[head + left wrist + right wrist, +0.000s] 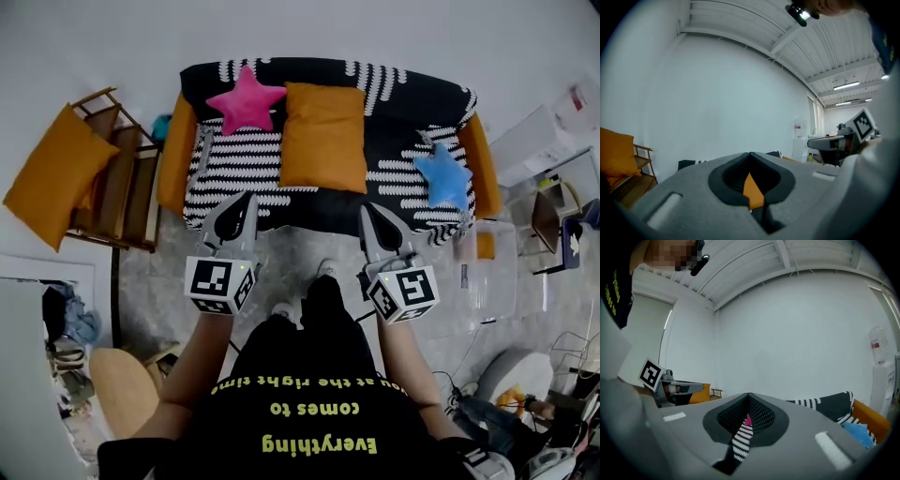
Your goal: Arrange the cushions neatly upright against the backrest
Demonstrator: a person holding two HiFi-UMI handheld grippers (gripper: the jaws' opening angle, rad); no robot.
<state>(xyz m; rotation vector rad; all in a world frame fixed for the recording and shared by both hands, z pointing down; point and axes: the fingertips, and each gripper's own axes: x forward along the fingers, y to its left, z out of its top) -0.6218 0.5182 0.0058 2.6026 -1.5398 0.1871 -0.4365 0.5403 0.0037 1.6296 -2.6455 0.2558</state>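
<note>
Matt cloth cushions (323, 136), wooden chair (117, 183)

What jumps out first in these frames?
The black-and-white striped sofa carries three bright cushions: pink star cushion back left, orange cushion in the middle, blue star cushion on the seat at right. The left gripper and right gripper hang before it, shut and empty. A second orange cushion sits on the wooden chair, far left.

Orange cushion (323, 136) on sofa (234, 167), perhaps leaning

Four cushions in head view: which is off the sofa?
The orange cushion leaning on the wooden chair at left; the pink star, blue star and second orange cushion all sit on the sofa.
</note>
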